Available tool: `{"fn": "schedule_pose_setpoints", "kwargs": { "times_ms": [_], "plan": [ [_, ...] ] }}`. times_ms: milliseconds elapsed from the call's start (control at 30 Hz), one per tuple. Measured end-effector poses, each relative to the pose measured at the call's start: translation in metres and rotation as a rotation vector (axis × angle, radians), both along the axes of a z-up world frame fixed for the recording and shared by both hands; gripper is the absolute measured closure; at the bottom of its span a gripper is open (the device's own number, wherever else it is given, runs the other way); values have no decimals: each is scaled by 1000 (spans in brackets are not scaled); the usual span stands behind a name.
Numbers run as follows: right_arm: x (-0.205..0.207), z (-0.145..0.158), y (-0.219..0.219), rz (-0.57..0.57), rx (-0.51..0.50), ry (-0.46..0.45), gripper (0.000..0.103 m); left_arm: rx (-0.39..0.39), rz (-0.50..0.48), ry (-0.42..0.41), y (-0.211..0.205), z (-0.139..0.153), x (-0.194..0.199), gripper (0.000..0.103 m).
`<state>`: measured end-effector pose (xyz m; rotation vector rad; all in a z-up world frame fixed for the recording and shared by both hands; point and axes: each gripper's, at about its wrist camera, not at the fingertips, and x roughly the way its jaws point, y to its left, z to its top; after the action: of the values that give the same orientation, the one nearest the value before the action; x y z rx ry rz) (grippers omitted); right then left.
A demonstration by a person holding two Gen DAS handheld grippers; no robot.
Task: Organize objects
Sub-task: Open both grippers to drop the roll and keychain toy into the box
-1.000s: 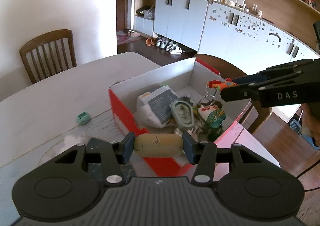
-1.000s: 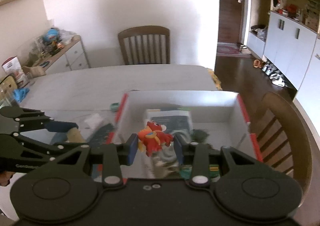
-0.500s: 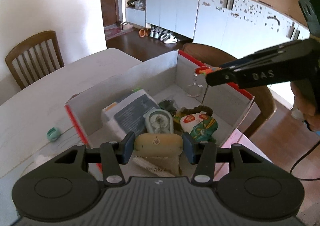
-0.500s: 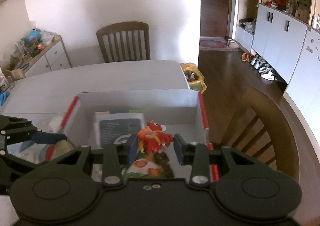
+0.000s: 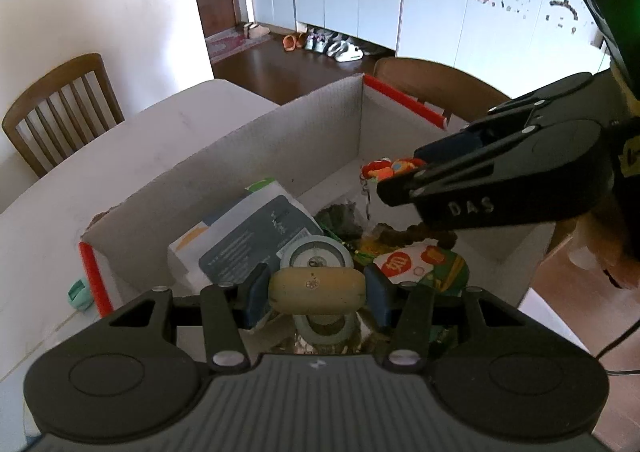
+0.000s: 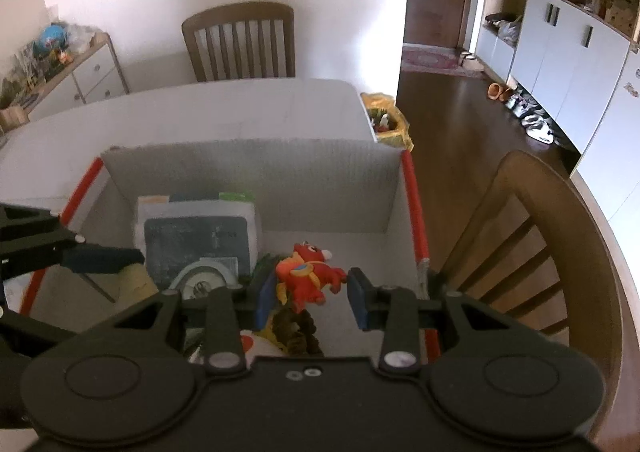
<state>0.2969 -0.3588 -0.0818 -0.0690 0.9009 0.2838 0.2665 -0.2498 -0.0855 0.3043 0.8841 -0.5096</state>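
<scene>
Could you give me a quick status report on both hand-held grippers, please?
Left hand-held gripper shut on tan case. Right hand-held gripper shut on red keychain toy. Both over cluttered box.

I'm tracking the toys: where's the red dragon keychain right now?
The red dragon keychain is held in the right gripper, over the cardboard box near its right wall.

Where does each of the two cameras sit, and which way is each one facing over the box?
Left wrist: sits on the left gripper, looking down into the cardboard box; its fingers clamp a tan oval case, and the right gripper enters from the right.
Right wrist: sits on the right gripper, looking down into the box toward a wooden chair; it holds a red dragon toy, with the left gripper at the left.
Shared: box, both grippers, dragon toy.
</scene>
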Motion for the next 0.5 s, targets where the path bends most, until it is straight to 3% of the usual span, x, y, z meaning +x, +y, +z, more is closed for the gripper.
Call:
{"fn": "schedule_pose_setpoints", "kwargs": {
  "times_ms": [500],
  "plan": [
    [8, -18, 7, 38, -31, 61, 64, 20, -1, 67, -7, -18, 13, 52]
  ]
}}
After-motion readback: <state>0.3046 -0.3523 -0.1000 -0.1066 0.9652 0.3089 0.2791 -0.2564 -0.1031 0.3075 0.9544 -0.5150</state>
